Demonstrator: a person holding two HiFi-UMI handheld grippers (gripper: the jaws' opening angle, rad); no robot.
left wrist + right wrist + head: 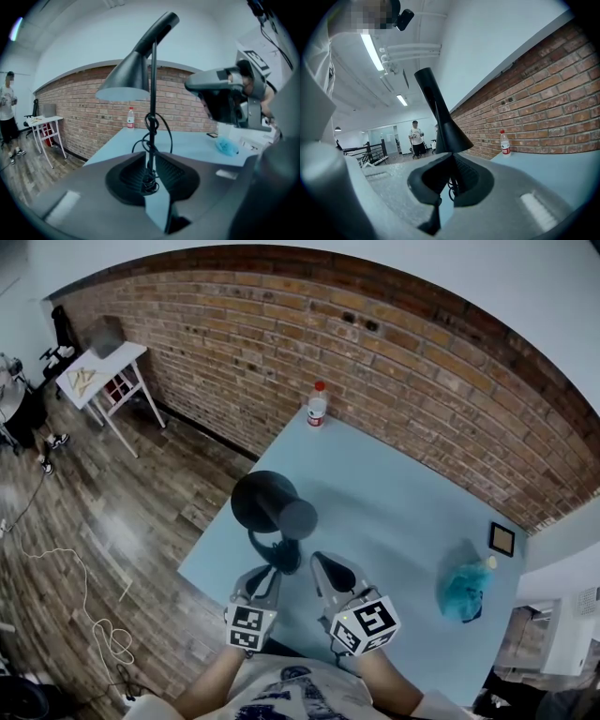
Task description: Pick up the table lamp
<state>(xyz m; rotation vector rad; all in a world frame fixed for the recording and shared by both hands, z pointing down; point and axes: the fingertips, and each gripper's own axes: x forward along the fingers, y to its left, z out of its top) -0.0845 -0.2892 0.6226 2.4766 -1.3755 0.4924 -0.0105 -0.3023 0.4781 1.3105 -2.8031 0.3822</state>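
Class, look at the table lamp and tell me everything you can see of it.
The table lamp is matt black, seemingly metal: a cone shade pointing down, a slanted tube on top, a thin upright stem with its cord wound round it low down. It stands upright near the light-blue table's left edge. The stem sits between the left hand-held gripper's parted jaws; contact cannot be told.

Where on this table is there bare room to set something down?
Free: the wide middle of the table between lamp, bottle and teal bag; also the strip along its far edge from bottle to frame. Crowded: the near edge, with left gripper and right gripper at the lamp.
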